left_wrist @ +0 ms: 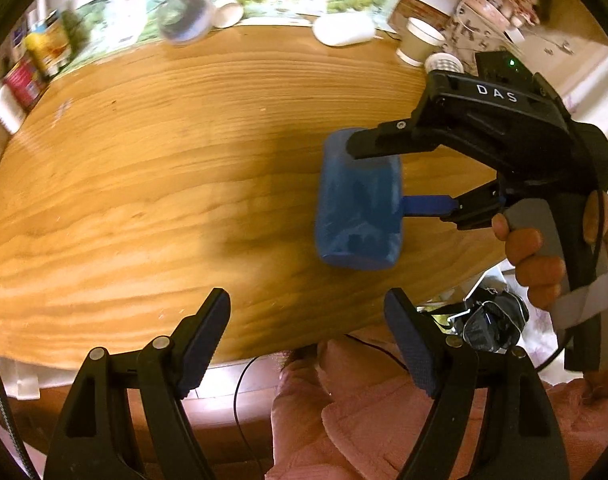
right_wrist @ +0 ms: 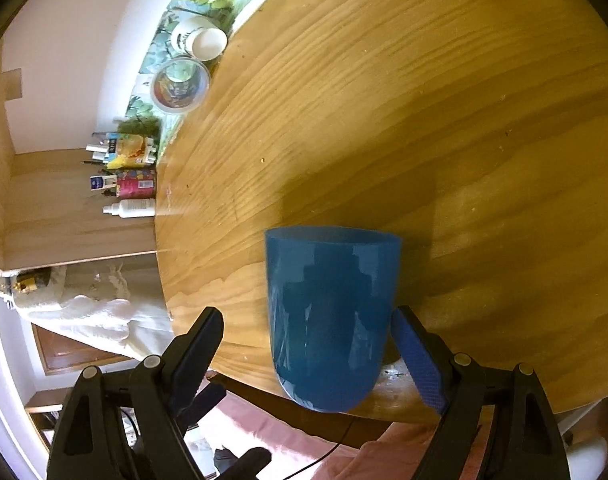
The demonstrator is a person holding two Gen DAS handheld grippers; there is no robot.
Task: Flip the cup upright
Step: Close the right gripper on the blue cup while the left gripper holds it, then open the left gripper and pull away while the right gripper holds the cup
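A blue plastic cup (left_wrist: 358, 204) is at the near right part of the wooden table (left_wrist: 164, 168). In the left wrist view my right gripper (left_wrist: 380, 178) comes in from the right with one finger on each side of the cup. In the right wrist view the cup (right_wrist: 330, 316) fills the space between the fingers; the right pad (right_wrist: 418, 360) is at its wall, the left pad (right_wrist: 200, 344) stands clear, so the grip is unclear. My left gripper (left_wrist: 308, 340) is open and empty at the table's near edge.
At the far edge are a patterned bowl (left_wrist: 184, 18), a white mug on its side (left_wrist: 224, 6), a white oval object (left_wrist: 344, 28) and a paper cup (left_wrist: 420, 40). Bottles and boxes (left_wrist: 20, 76) stand at the left. A pink-clothed lap (left_wrist: 364, 412) is below.
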